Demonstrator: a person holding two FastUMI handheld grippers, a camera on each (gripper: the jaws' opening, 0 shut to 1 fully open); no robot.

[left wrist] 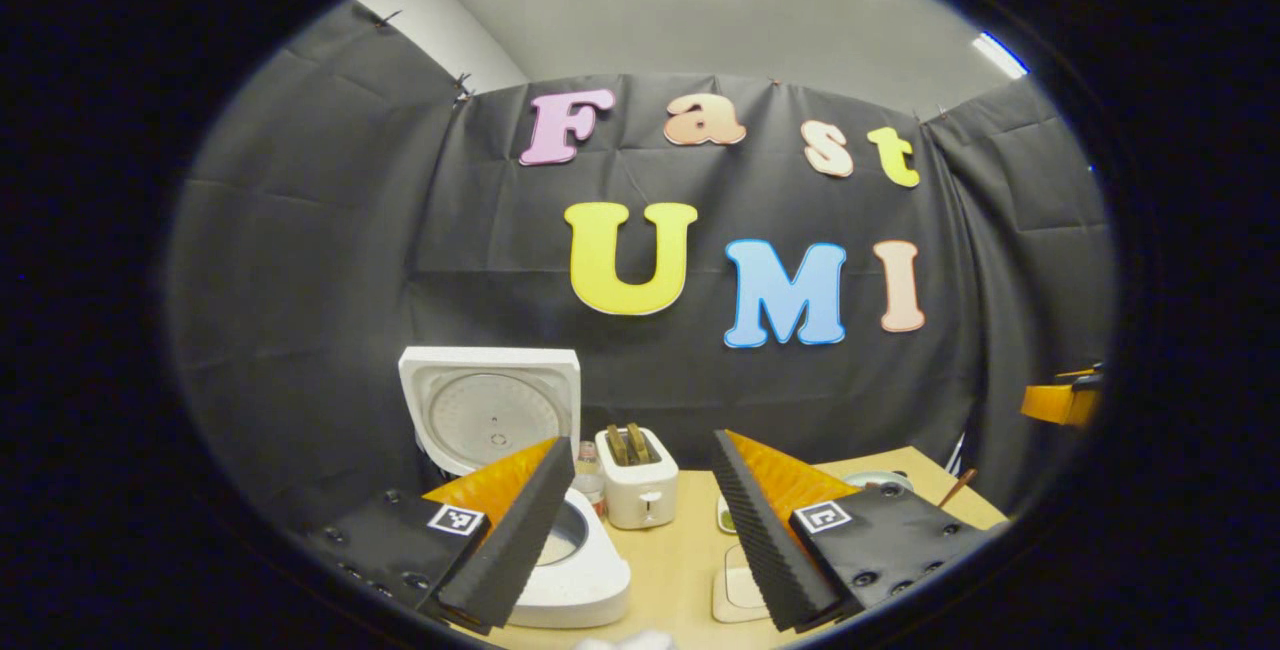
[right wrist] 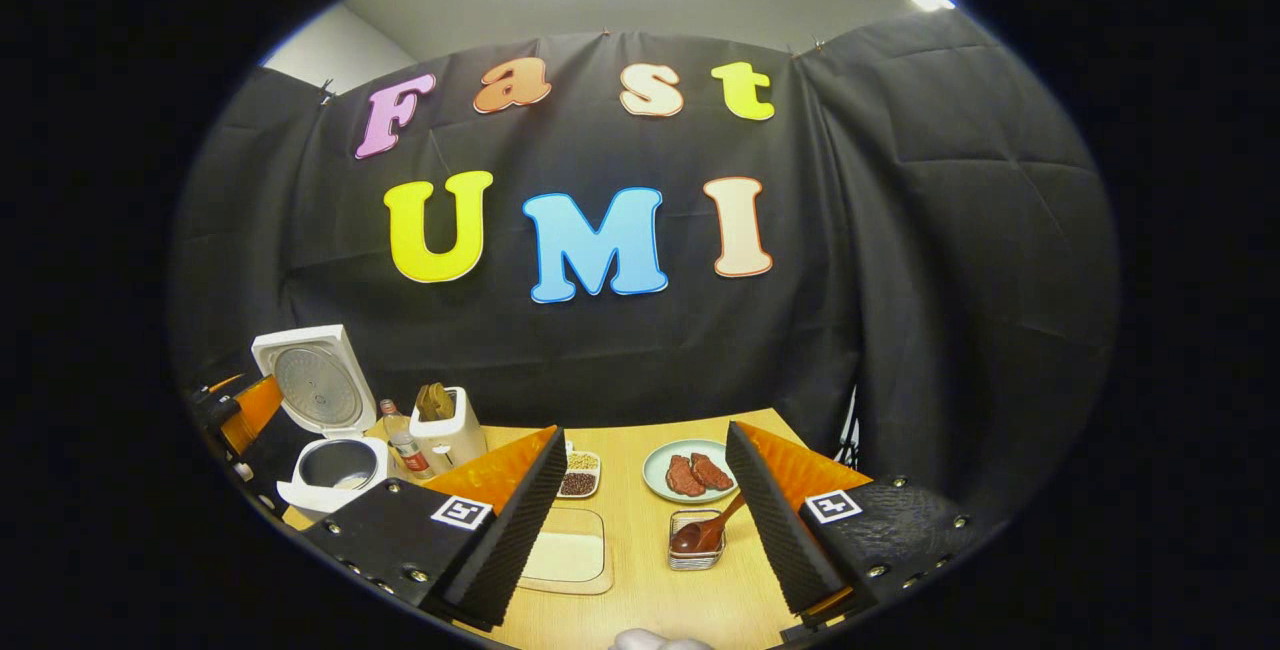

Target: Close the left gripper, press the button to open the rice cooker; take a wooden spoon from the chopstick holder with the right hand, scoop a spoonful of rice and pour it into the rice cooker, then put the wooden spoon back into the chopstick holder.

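Rice cooker (right wrist: 330, 435) lid up, wooden spoon (right wrist: 708, 530) in chopstick holder (right wrist: 695, 542) (bowl down)

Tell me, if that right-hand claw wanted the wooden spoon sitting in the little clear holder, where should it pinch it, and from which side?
Probably the handle. The wooden spoon sits bowl-down in the clear holder, its handle leaning up and out toward the open right gripper. That slim, free end looks easiest to pinch, coming from above on the gripper's own right-finger side, fingers across the handle. The bowl is walled in by the holder.
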